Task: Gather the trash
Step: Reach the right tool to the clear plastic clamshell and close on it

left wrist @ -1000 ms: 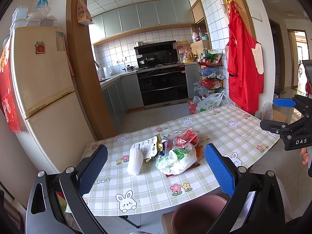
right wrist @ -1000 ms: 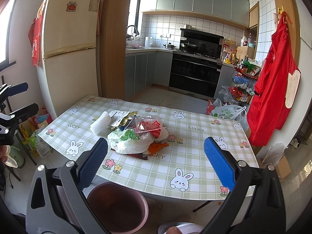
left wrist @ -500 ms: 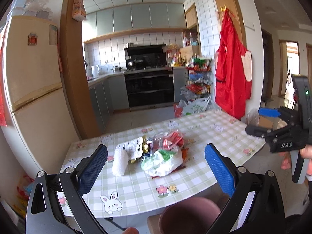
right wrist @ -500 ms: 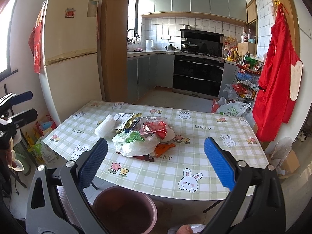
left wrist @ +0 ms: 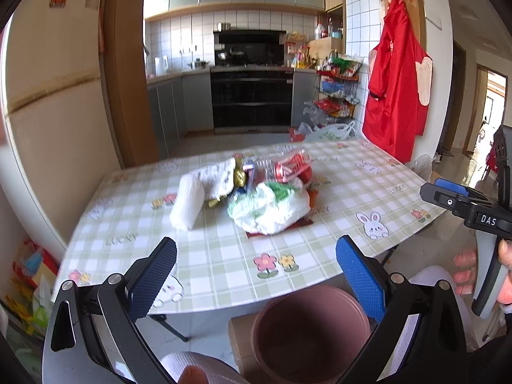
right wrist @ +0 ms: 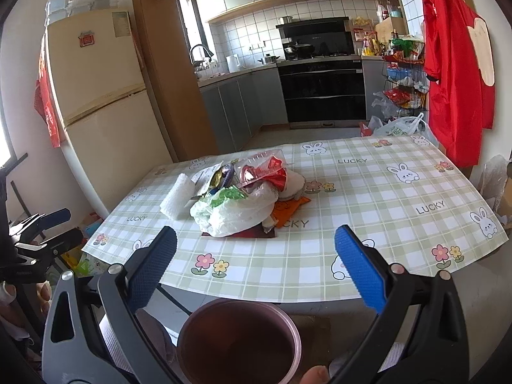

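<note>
A heap of trash lies mid-table: a white plastic bag (left wrist: 272,208) (right wrist: 230,211), a white foam roll (left wrist: 187,201) (right wrist: 176,196), a clear plastic box with red inside (left wrist: 289,164) (right wrist: 260,168), an orange wrapper (right wrist: 289,208) and papers. A pink bin (left wrist: 312,329) (right wrist: 240,342) stands below the table's near edge. My left gripper (left wrist: 256,275) is open and empty, short of the heap. My right gripper (right wrist: 254,265) is open and empty, over the near edge.
The table has a green checked cloth (left wrist: 352,192) (right wrist: 368,192). A fridge (right wrist: 102,102) stands left, a wooden post (right wrist: 172,73) behind it. A red apron (right wrist: 454,64) hangs at the right, with a wire rack (right wrist: 403,80) and bags on the floor.
Both grippers have moved in closer to the table and the heap; the left view has swung left to centre on it. Both stay open.
</note>
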Demonstrator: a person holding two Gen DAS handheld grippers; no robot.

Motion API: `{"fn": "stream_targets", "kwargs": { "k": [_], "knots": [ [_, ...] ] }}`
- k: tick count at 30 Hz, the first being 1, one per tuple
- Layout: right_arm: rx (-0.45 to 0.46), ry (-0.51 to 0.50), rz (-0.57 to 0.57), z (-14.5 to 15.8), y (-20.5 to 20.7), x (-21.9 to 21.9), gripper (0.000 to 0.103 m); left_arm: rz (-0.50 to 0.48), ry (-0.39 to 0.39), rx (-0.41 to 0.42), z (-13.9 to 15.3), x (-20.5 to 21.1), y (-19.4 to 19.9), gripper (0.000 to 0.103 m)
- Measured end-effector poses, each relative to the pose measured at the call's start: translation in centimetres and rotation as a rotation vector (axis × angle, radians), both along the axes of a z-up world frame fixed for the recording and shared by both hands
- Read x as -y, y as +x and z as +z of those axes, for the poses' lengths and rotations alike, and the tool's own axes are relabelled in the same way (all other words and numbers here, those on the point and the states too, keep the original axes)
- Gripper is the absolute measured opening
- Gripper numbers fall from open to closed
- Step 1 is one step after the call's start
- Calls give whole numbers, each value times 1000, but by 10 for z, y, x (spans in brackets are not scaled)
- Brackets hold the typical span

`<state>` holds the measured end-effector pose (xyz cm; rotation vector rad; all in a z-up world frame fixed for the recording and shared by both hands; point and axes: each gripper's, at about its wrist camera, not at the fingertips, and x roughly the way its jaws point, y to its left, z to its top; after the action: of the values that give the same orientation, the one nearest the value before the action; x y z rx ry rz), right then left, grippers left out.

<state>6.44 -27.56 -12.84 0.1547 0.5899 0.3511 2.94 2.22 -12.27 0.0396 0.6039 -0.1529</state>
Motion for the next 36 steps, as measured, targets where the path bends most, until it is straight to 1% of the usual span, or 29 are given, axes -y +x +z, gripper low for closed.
{"fn": "stream_targets", "kwargs": {
  "k": [1, 4, 7, 11, 15, 18, 20, 22, 25, 27, 32, 34, 36],
  "knots": [
    [-12, -1, 2, -5, 3, 0, 97, 0, -4, -9, -5, -1, 3, 98],
    [-46, -39, -3, -20, 11, -2, 97, 46, 28, -16, -19, -3, 11, 98],
    [-66, -75, -11, -32, 17, -4, 97, 74, 23, -48, -29, -9, 20, 98],
    [-93, -80, -10, -44, 29, -2, 97, 159, 42, -79, -41, -25, 31, 98],
    [-85, -114, -11, -48, 40, 4, 97, 201, -4, -112, -50, -41, 43, 98],
    [-99, -153, -18, -52, 54, 5, 97, 276, -19, -109, -54, -54, 50, 98],
    [-97, -177, -26, -53, 63, 7, 97, 299, -50, -110, -58, -62, 55, 98],
    [-90, -216, -25, -55, 72, 5, 97, 319, -67, -112, -61, -71, 60, 98],
    [-56, -307, -2, -53, 89, -1, 97, 330, -81, -128, -69, -81, 69, 98],
    [-29, -362, 38, -49, 104, -9, 97, 333, -92, -133, -75, -87, 76, 98],
    [24, -459, 212, -35, 156, -43, 97, 335, -92, -135, -83, -93, 86, 98],
    [55, -559, 294, -37, 174, -66, 97, 332, -101, -136, -85, -96, 90, 98],
    [97, -741, 399, -48, 190, -92, 97, 329, -110, -135, -87, -97, 93, 98]
  ]
}}
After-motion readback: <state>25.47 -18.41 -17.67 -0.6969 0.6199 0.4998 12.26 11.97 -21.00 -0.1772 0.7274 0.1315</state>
